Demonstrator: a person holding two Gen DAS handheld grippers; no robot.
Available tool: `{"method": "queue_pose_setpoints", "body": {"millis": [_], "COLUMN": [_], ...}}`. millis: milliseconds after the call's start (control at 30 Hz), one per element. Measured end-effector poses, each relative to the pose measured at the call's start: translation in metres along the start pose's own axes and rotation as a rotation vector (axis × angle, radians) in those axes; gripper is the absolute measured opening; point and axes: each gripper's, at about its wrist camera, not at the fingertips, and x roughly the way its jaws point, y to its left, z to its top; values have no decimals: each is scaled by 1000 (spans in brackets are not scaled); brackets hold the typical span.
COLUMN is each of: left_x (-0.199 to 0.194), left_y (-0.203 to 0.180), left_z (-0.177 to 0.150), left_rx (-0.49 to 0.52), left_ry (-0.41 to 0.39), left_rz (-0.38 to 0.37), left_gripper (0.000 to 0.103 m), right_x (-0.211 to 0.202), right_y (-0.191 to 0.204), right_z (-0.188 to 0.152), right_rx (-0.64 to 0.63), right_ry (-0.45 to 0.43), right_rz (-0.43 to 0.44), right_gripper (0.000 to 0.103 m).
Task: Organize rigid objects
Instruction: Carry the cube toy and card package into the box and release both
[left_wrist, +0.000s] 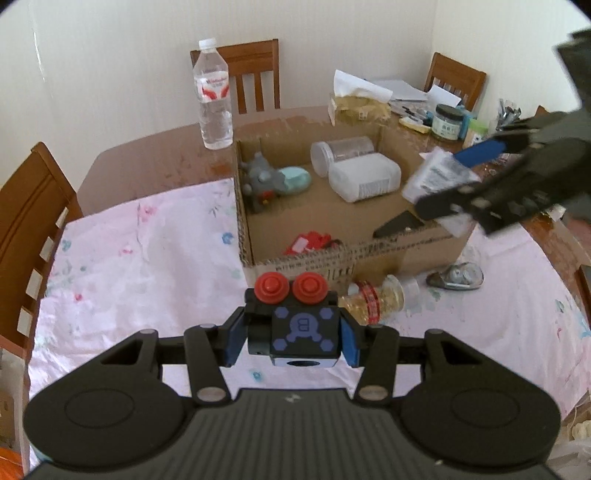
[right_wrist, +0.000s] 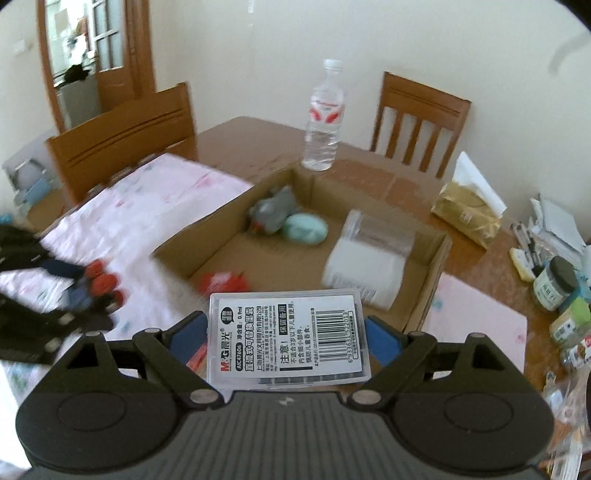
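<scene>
Toy robot (left_wrist: 295, 325) clamped in my left claw (left_wrist: 293, 334), above cloth just before cardboard box (left_wrist: 424, 254). Right claw (right_wrist: 288, 332) clamped on clear refill case (right_wrist: 286, 338), over box's near edge. Step: carrying both in. Next: lower into free floor space, release.

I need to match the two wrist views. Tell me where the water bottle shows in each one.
Left wrist: the water bottle stands upper left of centre, on the table behind the cardboard box's far left corner.
Right wrist: the water bottle stands top centre, just behind the box's far corner.
Shared landmark: the grey toy inside the box.
</scene>
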Motion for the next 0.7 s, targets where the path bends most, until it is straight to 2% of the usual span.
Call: {"method": "queue_pose_setpoints", "body": {"millis": [300, 400, 600, 700], "left_x": [0, 1, 5, 9], "left_y": [10, 13, 16, 14], "left_z": [6, 9, 24, 40], "left_rx": [-11, -8, 14, 34], "left_ry": [-11, -12, -33, -59], "left_rz": [15, 20, 16, 9], "left_gripper": [50, 50, 50, 50], "right_x": [62, 63, 52, 44], "right_y": [-9, -7, -14, -15], "right_z": [12, 13, 15, 13], "right_rx": [53, 62, 145, 171], "right_ry": [66, 36, 34, 59], "right_rz": [-38, -59, -74, -120], "right_gripper": [94, 103, 103, 103]}}
